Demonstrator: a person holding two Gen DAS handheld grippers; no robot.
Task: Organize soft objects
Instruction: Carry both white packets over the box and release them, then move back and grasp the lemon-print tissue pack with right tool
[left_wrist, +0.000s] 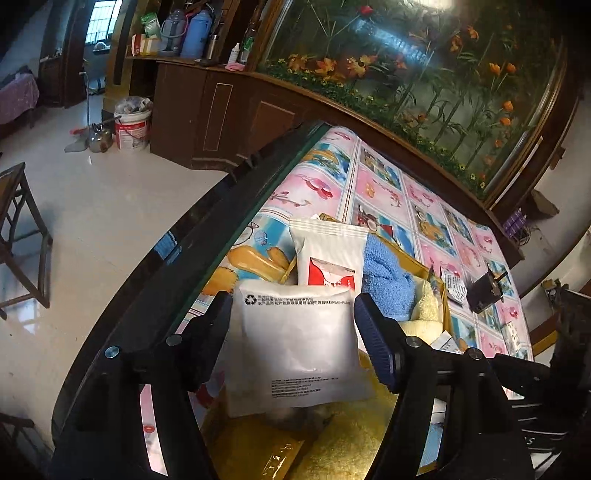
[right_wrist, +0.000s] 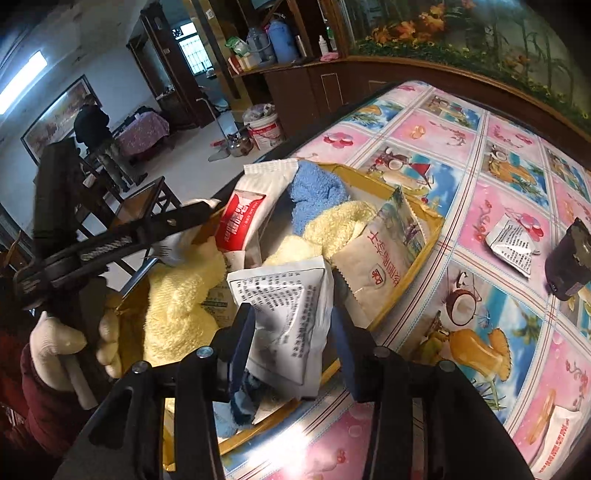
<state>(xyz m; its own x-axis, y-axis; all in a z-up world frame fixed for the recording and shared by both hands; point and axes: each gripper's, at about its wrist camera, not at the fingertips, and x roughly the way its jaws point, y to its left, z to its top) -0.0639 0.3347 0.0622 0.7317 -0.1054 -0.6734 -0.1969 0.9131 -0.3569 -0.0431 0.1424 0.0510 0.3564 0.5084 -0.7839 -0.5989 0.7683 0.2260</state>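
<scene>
**Both grippers holding packets over the gold box**

Gold box (right_wrist: 417, 236) on the patterned tablecloth (right_wrist: 498, 155), near the table's dark edge. Already inside: yellow towel (right_wrist: 177, 306), blue towel (right_wrist: 314, 192), red-and-white pouch (right_wrist: 240, 221).

Left gripper (left_wrist: 291, 325) is closed onto a white pillow packet (left_wrist: 299, 343), held upright above the box. Right gripper (right_wrist: 291, 332) pinches a printed sachet (right_wrist: 288, 314) over the near rim.

To do it well: lower each packet into a free gap, let go gently, avoid crushing the contents.

One loose sachet (right_wrist: 513, 240) remains on the cloth beside a dark jar (right_wrist: 569, 258). Room: tiled floor, wood cabinets, white bucket (left_wrist: 133, 129).
</scene>
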